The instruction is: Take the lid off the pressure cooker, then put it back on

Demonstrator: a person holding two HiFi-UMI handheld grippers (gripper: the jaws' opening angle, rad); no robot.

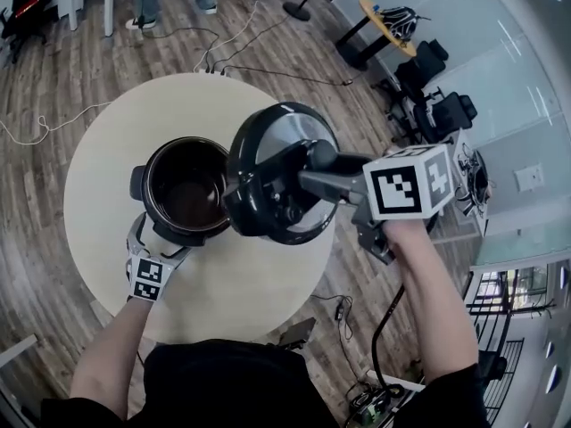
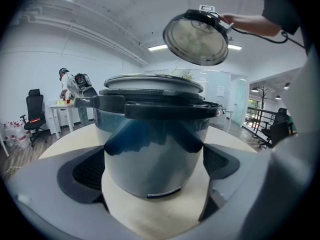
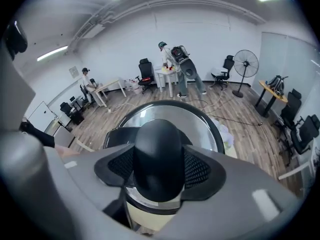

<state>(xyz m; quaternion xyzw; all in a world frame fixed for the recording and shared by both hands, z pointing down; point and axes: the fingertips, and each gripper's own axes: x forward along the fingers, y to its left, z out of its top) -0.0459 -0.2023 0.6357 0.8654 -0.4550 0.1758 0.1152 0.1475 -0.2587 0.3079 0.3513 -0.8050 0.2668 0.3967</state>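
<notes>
The pressure cooker (image 1: 183, 194) stands open on the round pale table (image 1: 107, 150), its dark inner pot showing. Its steel-and-black lid (image 1: 268, 132) hangs tilted in the air just right of the pot and above it. My right gripper (image 1: 308, 172) is shut on the lid's black handle (image 3: 160, 156), with a pad on each side of it. In the left gripper view the lid (image 2: 197, 36) floats high above the cooker (image 2: 152, 134). My left gripper (image 1: 156, 239) is at the cooker's near-left side, its pads (image 2: 90, 169) closed against the steel body.
The table's edge (image 1: 268, 315) curves close in front of the person. Cables trail over the wooden floor (image 1: 259, 69) beyond the table. Office chairs (image 1: 442, 114), a small round table (image 1: 388, 25) and a standing fan (image 3: 246, 64) are further off. People stand at desks (image 3: 175, 64) far back.
</notes>
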